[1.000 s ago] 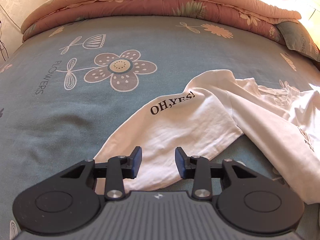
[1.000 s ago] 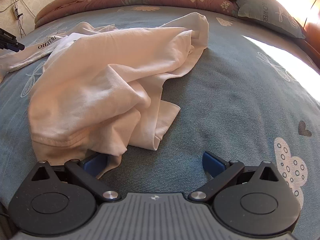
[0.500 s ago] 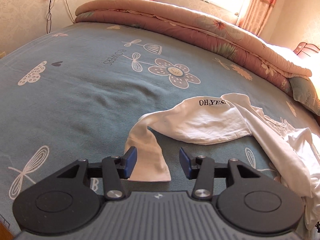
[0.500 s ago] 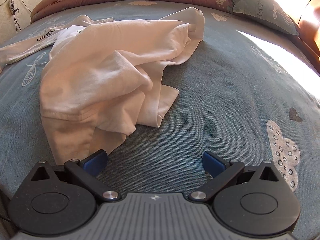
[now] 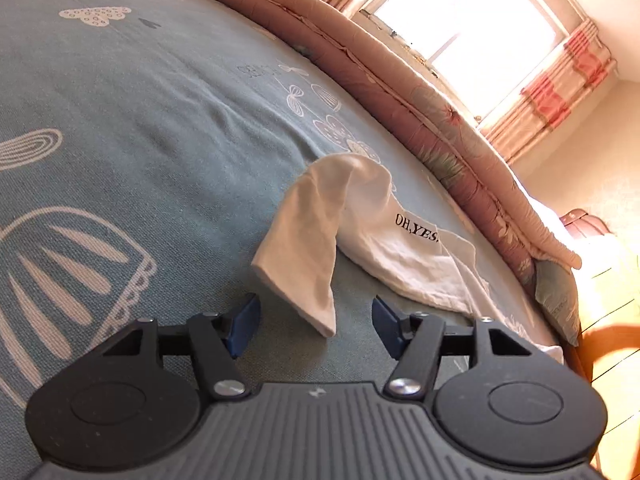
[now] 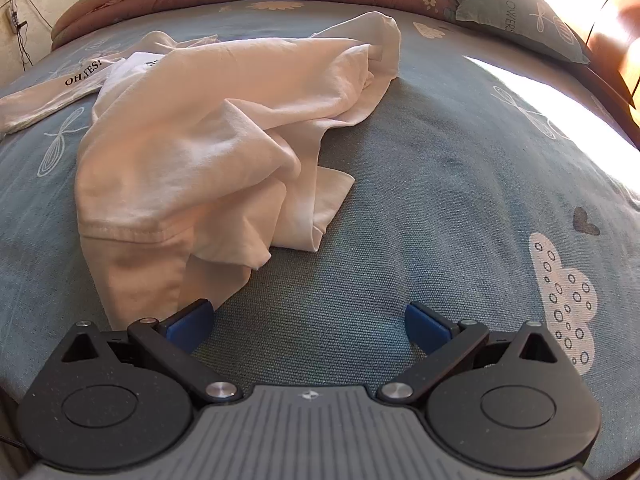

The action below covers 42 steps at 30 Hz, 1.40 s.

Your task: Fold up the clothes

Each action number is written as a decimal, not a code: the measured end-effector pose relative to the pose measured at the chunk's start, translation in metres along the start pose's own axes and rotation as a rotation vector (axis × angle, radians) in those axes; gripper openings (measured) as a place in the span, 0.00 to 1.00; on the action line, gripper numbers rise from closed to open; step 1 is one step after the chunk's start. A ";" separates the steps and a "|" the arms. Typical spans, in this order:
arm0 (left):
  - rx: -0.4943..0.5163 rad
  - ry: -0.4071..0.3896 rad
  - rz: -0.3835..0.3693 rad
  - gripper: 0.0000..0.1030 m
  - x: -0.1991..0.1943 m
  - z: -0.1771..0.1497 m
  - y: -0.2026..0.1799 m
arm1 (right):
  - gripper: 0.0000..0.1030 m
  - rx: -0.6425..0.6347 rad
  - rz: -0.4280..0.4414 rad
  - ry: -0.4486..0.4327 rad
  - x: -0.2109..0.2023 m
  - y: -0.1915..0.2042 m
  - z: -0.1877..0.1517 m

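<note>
Rolled and swung nearer, the left gripper (image 5: 316,322) has just been opening its jaws, empty, sleeve cuff (image 5: 298,276) at twelve o'clock; right gripper (image 6: 308,326) gapes beside the crumpled shirt (image 6: 208,152). Grabbing one layer risks twisting the sleeve

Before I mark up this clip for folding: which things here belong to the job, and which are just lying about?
Part of the job:
- white shirt, crumpled on the bed
- its sleeve printed OH,YES!
- left gripper, open just short of the sleeve end
- right gripper, open

Lying about:
- folded quilt
- pillow
- bedsheet
</note>
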<state>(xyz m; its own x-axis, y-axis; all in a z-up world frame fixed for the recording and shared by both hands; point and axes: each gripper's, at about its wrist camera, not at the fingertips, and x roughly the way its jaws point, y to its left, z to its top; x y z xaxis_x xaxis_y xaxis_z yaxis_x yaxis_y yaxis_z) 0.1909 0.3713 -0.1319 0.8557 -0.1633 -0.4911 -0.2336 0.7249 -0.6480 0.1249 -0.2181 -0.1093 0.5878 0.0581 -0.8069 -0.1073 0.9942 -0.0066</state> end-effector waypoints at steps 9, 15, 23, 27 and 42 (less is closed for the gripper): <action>-0.112 -0.091 0.053 0.01 0.008 -0.005 0.019 | 1.00 0.019 -0.015 -0.004 0.000 0.002 -0.001; -0.021 -0.072 0.080 0.01 -0.009 0.043 0.013 | 1.00 0.018 -0.013 0.010 0.000 0.002 0.002; 0.026 -0.069 0.117 0.01 -0.025 0.125 0.002 | 1.00 0.019 -0.015 0.021 0.000 0.002 0.003; -0.021 -0.050 0.166 0.01 -0.008 0.145 0.011 | 1.00 0.019 -0.016 0.029 0.001 0.002 0.005; 0.239 0.142 0.260 0.45 0.031 0.091 -0.017 | 1.00 0.016 -0.013 0.027 0.001 0.002 0.004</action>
<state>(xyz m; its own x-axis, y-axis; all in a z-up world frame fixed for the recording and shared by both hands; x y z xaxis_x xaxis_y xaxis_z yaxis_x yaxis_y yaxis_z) 0.2633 0.4151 -0.0834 0.7053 -0.0322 -0.7082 -0.3063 0.8871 -0.3454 0.1286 -0.2153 -0.1079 0.5673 0.0425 -0.8224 -0.0868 0.9962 -0.0083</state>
